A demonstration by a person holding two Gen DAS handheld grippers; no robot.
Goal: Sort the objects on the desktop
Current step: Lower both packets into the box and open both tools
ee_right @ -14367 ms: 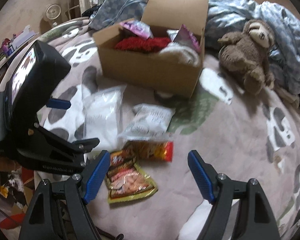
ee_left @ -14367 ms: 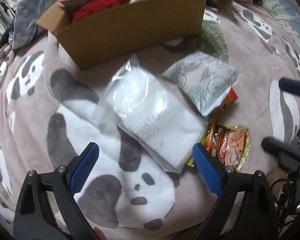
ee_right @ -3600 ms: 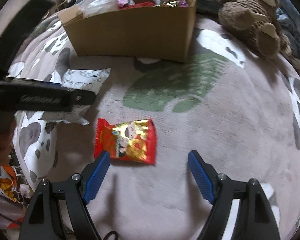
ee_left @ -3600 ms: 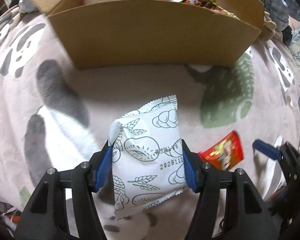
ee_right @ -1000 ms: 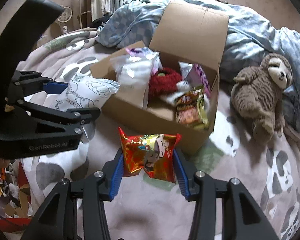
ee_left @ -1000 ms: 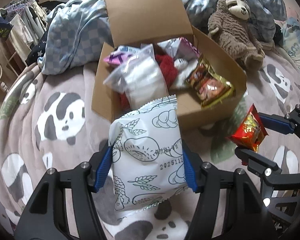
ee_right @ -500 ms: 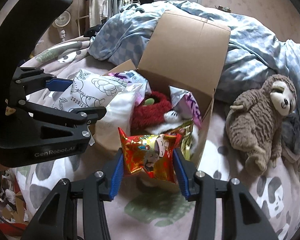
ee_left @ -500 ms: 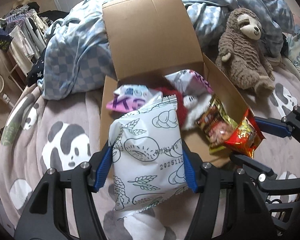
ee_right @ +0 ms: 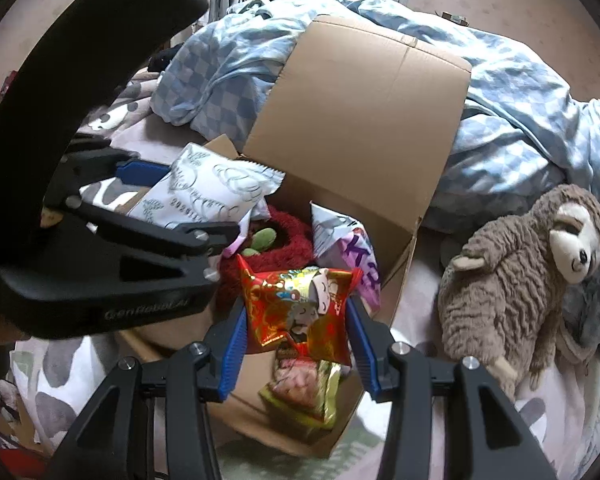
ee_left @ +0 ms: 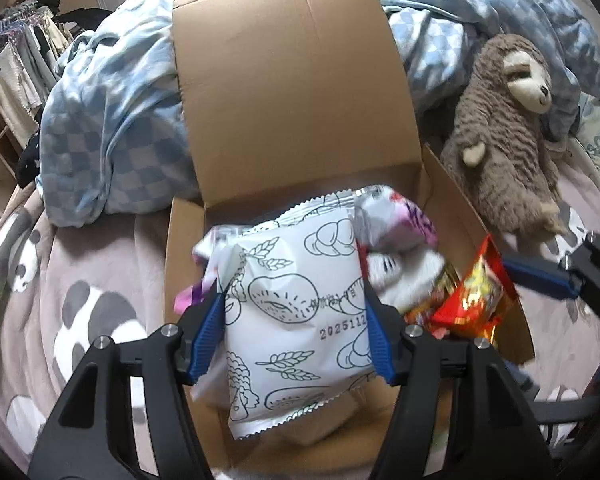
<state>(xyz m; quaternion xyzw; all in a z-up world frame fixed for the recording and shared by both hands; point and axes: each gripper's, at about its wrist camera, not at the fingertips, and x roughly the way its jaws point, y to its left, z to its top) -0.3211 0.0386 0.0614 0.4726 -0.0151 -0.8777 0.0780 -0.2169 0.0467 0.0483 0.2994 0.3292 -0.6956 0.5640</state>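
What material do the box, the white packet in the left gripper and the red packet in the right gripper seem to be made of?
Box: brown cardboard, matte, with fold creases. White packet: probably plastic film, printed, with serrated seal edges. Red packet: likely glossy foil-type film, with crinkled bright reflections.

A bedroom in a home is shown: a bed is covered by a panda blanket (ee_left: pixel 80 280), a blue checked duvet (ee_left: pixel 112 112) is heaped behind, a plush sloth (ee_right: pixel 520 280) is propped beside it, and clothes (ee_left: pixel 16 60) are hung at the wall.
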